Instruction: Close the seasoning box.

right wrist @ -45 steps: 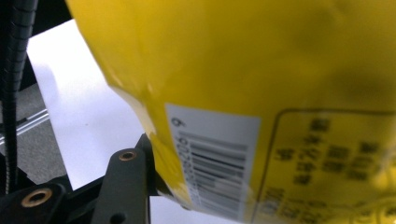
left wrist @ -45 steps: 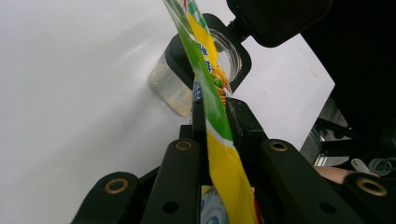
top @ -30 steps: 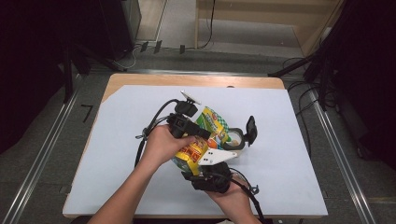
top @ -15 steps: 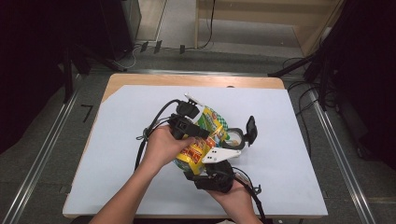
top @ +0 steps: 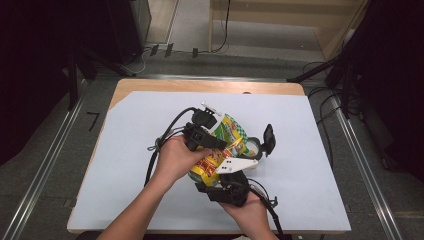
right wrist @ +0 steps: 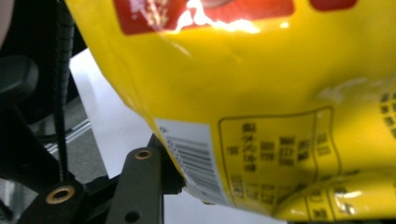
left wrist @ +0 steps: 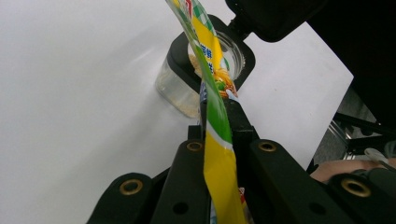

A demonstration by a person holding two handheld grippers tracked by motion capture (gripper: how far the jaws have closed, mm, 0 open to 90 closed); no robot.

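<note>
High view: table (top: pixel 125 150) w/ pale sheet over it. Near its middle, both hands meet over a yellow-green bag (top: pixel 227 137). Left hand (top: pixel 175 157) holds the left tongs (top: pixel 212 145), cable looping off to the left. Right hand (top: pixel 250 212) comes from the bottom edge w/ the right tongs (top: pixel 215 172), grey plate on top. Bag is held up off the table, tilted, its upper end over a clear jar (top: pixel 252 147) w/ black rim. Jar's black lid (top: pixel 269 139) stands flipped open just beside it on the right. Jar sits on the sheet, just right of the bag.

Left gripper view: left tongs (left wrist: pixel 219 126) clamped on the bag (left wrist: pixel 215 140), seen edge-on, a thin yellow-green strip pinched btwn the two black jaws and running up past them. Bag's edge reaches over the jar (left wrist: pixel 205 70), which stands open on the white sheet beyond the tips; pale stuff lies in its bottom. Whether bag touches the rim – can't tell.

Right gripper view: bag (right wrist: pixel 261 93) v. close, yellow w/ barcode and printed panel, red patch up top. Right tongs (right wrist: pixel 182 184) grip its lower edge near the barcode; one jaw shows at left, pressed to the bag, the other hidden behind it. White sheet below.
</note>
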